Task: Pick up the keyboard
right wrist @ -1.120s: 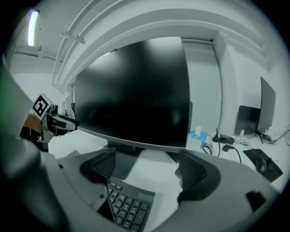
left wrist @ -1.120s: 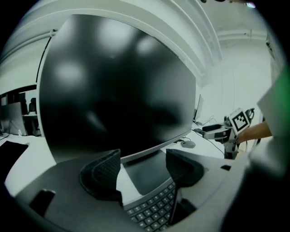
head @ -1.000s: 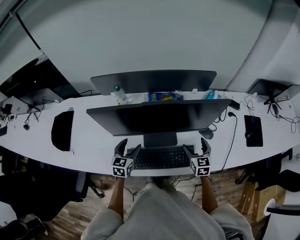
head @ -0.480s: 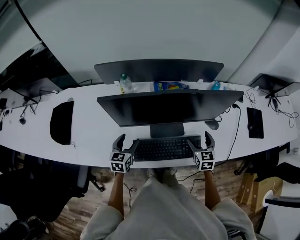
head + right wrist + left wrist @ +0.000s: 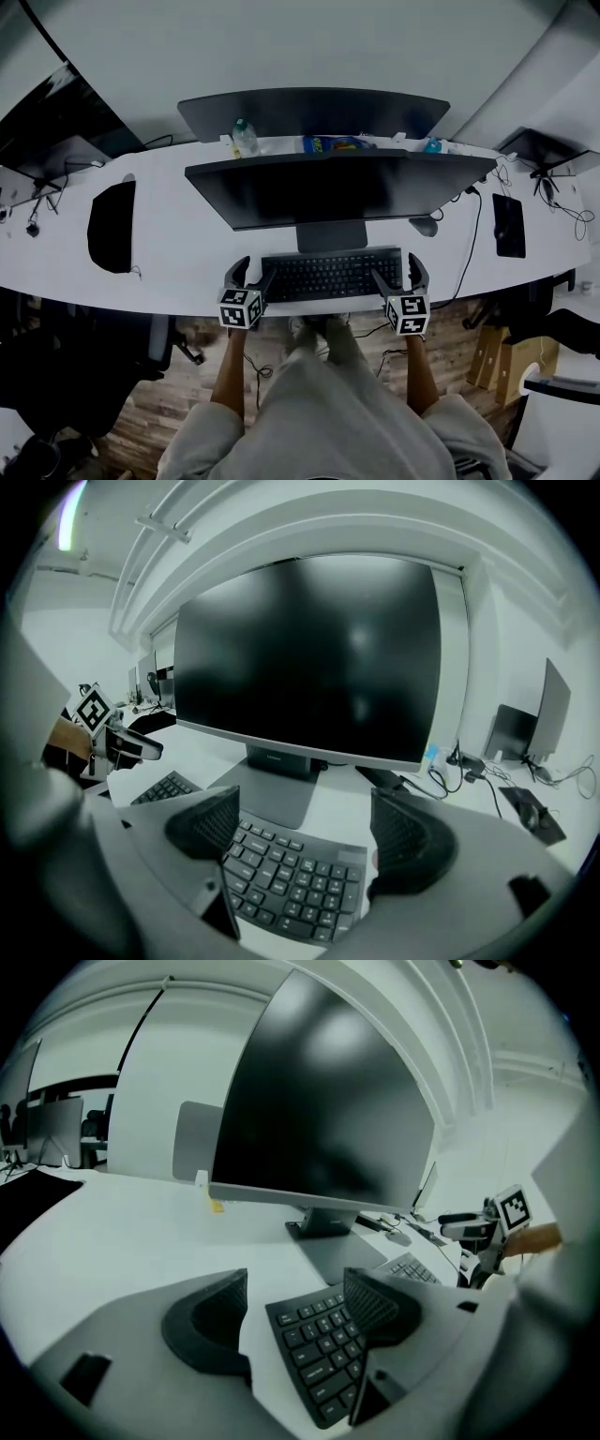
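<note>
Pre-grasp, I judge: my left gripper (image 5: 253,277) and right gripper (image 5: 398,276), jaws wide, at keyboard (image 5: 330,275) ends; next clamp, lift level.

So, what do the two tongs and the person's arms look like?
Both the left tongs and right tongs have pale grey bodies with dark, curved, mesh-textured pads. Each carries a white cube with black square markers. No cables show. The forearms are bare; the person wears a light top.

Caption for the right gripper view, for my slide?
Right hand-held gripper, jaws apart, poised at the right end of the keyboard before the dark monitor on a white desk.
</note>
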`<action>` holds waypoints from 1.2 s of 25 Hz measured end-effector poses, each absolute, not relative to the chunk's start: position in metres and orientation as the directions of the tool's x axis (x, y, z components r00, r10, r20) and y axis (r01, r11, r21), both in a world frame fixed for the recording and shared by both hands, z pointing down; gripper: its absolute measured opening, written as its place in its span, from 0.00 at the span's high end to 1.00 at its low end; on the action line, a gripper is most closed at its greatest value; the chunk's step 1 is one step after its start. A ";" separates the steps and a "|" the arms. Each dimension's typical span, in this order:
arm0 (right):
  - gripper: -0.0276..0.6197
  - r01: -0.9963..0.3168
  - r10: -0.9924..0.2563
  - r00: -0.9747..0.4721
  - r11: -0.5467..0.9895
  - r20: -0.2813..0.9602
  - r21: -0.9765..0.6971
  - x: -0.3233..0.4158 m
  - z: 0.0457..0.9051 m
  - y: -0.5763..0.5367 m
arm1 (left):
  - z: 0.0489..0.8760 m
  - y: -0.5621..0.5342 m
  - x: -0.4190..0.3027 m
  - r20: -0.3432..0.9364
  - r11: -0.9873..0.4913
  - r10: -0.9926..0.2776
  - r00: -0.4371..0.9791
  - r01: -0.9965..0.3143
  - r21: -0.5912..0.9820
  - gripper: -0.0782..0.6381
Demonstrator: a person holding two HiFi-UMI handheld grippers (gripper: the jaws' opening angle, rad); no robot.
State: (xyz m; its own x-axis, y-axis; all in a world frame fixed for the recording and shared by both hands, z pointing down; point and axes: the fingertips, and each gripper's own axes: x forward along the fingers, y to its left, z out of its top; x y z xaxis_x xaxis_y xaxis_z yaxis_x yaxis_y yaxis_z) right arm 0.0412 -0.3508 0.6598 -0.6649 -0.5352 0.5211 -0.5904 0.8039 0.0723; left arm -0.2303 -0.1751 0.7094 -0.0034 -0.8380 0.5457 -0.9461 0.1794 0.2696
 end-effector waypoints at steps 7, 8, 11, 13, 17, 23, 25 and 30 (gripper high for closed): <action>0.29 -0.565 -0.503 -0.680 0.823 0.533 0.056 0.042 0.668 -0.357 | 0.739 -0.181 -0.229 0.592 0.234 -0.806 -0.005 -0.921 0.311 0.46; 0.29 -0.563 -0.500 -0.682 0.825 0.534 0.054 0.043 0.669 -0.360 | 0.743 -0.182 -0.229 0.598 0.242 -0.801 -0.004 -0.917 0.317 0.46; 0.29 -0.557 -0.491 -0.682 0.829 0.542 0.050 0.047 0.673 -0.365 | 0.757 -0.186 -0.226 0.620 0.255 -0.785 0.001 -0.910 0.325 0.45; 0.29 -0.554 -0.485 -0.680 0.831 0.550 0.049 0.052 0.676 -0.369 | 0.765 -0.188 -0.223 0.629 0.272 -0.778 0.004 -0.900 0.341 0.45; 0.29 -0.559 -0.486 -0.675 0.828 0.555 0.045 0.061 0.678 -0.378 | 0.776 -0.192 -0.217 0.643 0.293 -0.766 0.008 -0.886 0.360 0.45; 0.29 -0.565 -0.489 -0.670 0.824 0.559 0.043 0.069 0.681 -0.389 | 0.782 -0.199 -0.212 0.651 0.313 -0.759 0.008 -0.872 0.376 0.44; 0.29 -0.567 -0.488 -0.669 0.823 0.561 0.039 0.071 0.683 -0.392 | 0.782 -0.200 -0.211 0.650 0.318 -0.760 0.009 -0.867 0.384 0.44; 0.29 -0.565 -0.480 -0.670 0.824 0.566 0.031 0.073 0.687 -0.394 | 0.784 -0.202 -0.212 0.658 0.343 -0.753 -0.013 -0.861 0.376 0.43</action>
State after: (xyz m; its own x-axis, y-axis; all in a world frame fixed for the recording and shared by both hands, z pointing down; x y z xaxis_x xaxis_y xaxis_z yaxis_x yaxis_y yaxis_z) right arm 0.0731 -0.3938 0.6868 -0.6696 -0.4804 0.5665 -0.5654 0.8242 0.0306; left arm -0.2122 -0.2020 0.7840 -0.0127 -0.7532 0.6577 -0.8607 0.3431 0.3762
